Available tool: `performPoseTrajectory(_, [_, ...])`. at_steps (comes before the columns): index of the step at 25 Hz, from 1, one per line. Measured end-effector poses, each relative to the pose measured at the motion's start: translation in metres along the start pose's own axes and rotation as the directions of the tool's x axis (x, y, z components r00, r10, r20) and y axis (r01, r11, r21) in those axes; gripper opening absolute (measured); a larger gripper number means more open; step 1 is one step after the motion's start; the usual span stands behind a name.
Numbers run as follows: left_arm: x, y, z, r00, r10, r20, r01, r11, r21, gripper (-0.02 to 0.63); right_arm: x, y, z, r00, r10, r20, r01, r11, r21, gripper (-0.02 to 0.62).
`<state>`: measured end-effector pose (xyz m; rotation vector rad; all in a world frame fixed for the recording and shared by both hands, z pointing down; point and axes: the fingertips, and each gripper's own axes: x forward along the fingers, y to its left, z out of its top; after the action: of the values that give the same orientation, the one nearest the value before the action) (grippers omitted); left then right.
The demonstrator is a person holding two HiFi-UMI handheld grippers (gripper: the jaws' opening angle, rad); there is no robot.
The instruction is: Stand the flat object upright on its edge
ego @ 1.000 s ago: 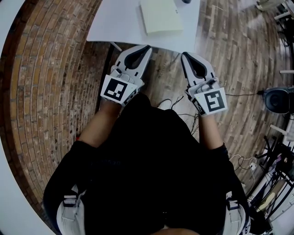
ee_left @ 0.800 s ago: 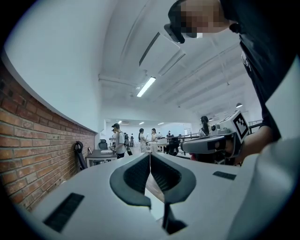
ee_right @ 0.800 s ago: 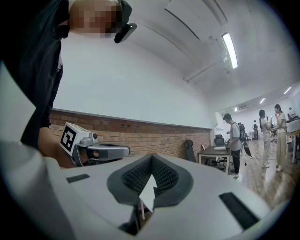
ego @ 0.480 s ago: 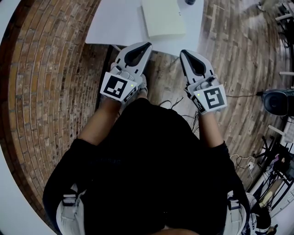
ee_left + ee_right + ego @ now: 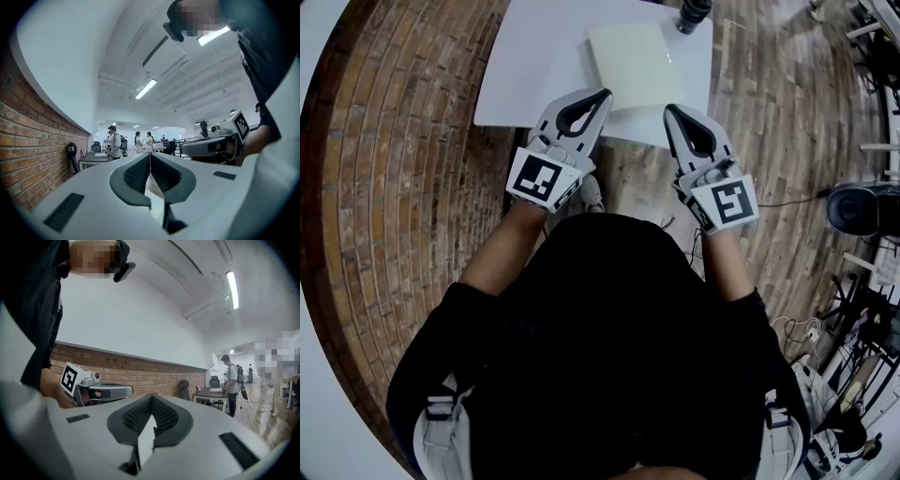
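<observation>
The left gripper point(image 5: 606, 94) has its jaws pressed together with nothing between them. In the left gripper view the dark ribbed pads point(image 5: 137, 174) meet in one thin line at the tip and bow apart behind it into a leaf-shaped hollow. The right gripper point(image 5: 667, 108) is closed the same way and is also empty; its pads point(image 5: 164, 417) are studded and rubbery-looking, set in a smooth pale grey shell. Each gripper carries a white cube printed with black square markers, and bare forearms run back from them to short black sleeves.

Both tips reach over the near edge of a white table point(image 5: 534, 66), a smooth matte rectangle. The flat object point(image 5: 633, 54) lies flat on that table between the two tips. It is a thin, pale yellow-green square with a plain surface. The left tip is at its near-left corner and the right tip at its near-right corner, but the head view does not show whether either one touches it.

At the table's far edge stands a dark cylinder point(image 5: 695, 13) — cropped, so I cannot tell whether it is a container.

The floor point(image 5: 394, 187) is rough reddish-brown brick laid in rows. To the right it gives way to worn planks, with thin cables point(image 5: 802, 330) and a round black device point(image 5: 861, 208).
</observation>
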<state>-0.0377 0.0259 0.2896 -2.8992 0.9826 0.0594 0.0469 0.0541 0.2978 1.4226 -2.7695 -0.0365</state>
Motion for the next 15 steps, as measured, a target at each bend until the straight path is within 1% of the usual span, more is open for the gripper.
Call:
performPoseTrajectory(3, [0.006, 0.021, -0.005, 1.0, -0.024, -0.001, 0.024, 1.0, -0.01, 0.02, 0.023, -0.003, 0.001, 1.0, -0.028, -0.009, 0.028, 0.999, 0.017, 0.008])
performPoseTrajectory(6, [0.009, 0.041, -0.009, 0.999, -0.048, 0.0, 0.048, 0.998, -0.027, 0.02, 0.041, -0.007, -0.005, 0.999, -0.047, -0.027, 0.047, 0.999, 0.0, 0.008])
performPoseTrajectory(8, [0.011, 0.053, -0.012, 0.998, -0.065, 0.005, 0.065, 0.997, -0.042, 0.02, 0.051, -0.009, -0.007, 0.997, -0.068, -0.037, 0.068, 0.998, 0.006, 0.008])
performPoseTrajectory(11, [0.014, 0.068, -0.016, 0.996, -0.088, 0.001, 0.088, 0.995, -0.054, 0.02, 0.066, -0.01, -0.006, 0.994, -0.1, -0.044, 0.102, 0.994, 0.032, 0.008])
performPoseTrajectory(15, [0.017, 0.083, -0.021, 0.993, -0.117, 0.001, 0.117, 0.992, -0.054, 0.02, 0.077, -0.015, -0.014, 0.99, -0.128, -0.065, 0.129, 0.991, 0.021, 0.008])
